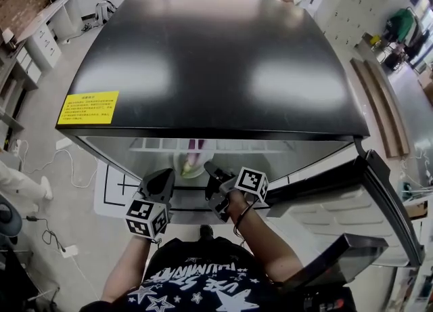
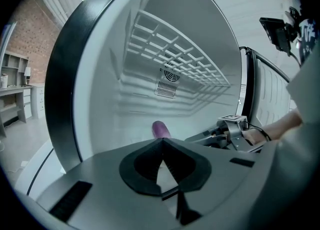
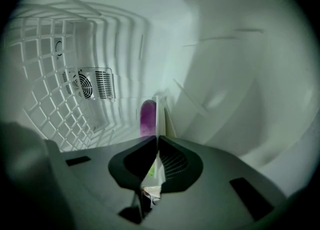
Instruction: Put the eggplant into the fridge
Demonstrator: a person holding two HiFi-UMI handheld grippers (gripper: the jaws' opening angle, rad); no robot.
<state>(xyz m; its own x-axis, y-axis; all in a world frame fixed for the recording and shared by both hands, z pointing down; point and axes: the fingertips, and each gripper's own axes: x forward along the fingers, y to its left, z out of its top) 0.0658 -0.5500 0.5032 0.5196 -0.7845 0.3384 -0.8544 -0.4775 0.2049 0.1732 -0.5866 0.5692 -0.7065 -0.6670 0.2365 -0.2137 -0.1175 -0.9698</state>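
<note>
— While the right gripper (image 3: 156, 138) pinches the pale plate (image 3: 159, 112) seen edge-on, where's the eggplant (image 3: 148, 118)?
— On that plate, inside the fridge (image 1: 203, 60). Only the head view shows the plate round. The left gripper (image 2: 162, 140) is pressed together, empty.

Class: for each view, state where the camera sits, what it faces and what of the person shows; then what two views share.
Head view: on the head, steeply down onto the black fridge top; both forearms, left gripper, right gripper.
Left gripper view: on that gripper, into the fridge past shut jaws; the right hand shows.
Right gripper view: on that gripper, inside the fridge, jaws shut on the plate rim; no body.
Shared: both gripper views show the eggplant and rear vent.
</note>
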